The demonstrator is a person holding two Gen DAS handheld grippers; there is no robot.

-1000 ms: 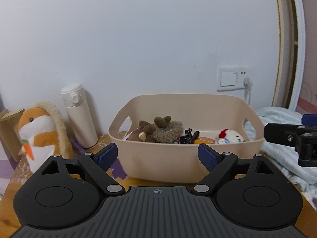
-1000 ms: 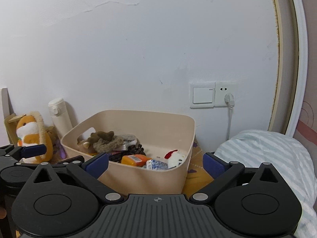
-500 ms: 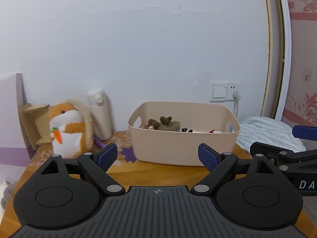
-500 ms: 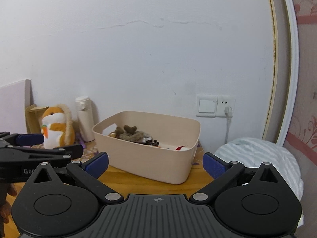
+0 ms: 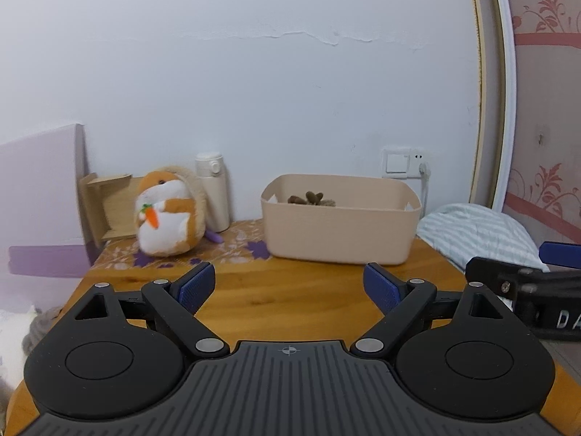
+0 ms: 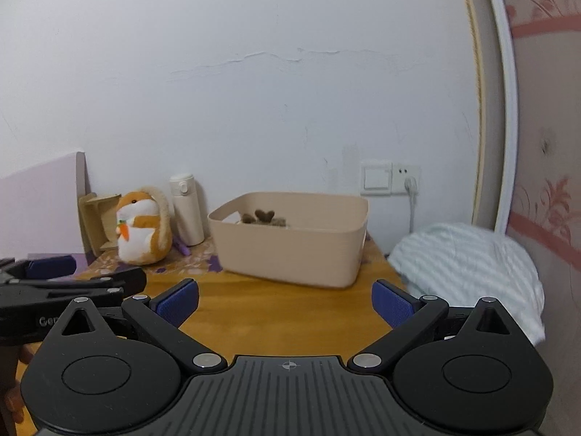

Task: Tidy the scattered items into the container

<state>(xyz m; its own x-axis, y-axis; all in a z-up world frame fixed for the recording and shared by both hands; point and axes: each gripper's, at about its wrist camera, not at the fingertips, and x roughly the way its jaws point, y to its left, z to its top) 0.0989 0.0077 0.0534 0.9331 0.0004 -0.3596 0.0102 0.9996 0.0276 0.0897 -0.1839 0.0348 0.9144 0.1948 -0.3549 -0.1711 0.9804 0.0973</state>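
Container (image 5: 341, 232) handle cutouts only in left view; right view's rim (image 6: 290, 226) plain.

Both grippers drawn back from the bin.
The left gripper (image 5: 288, 285) and right gripper (image 6: 285, 301) now stand well apart from the bin (image 5: 341, 230), with more bare table (image 5: 290, 305) before it; only the brown plush top (image 5: 312, 198) shows above its rim.

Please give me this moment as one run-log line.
left claw: open, empty | right claw: open, empty | bin: on table, brown plush inside | hamster plush: outside bin
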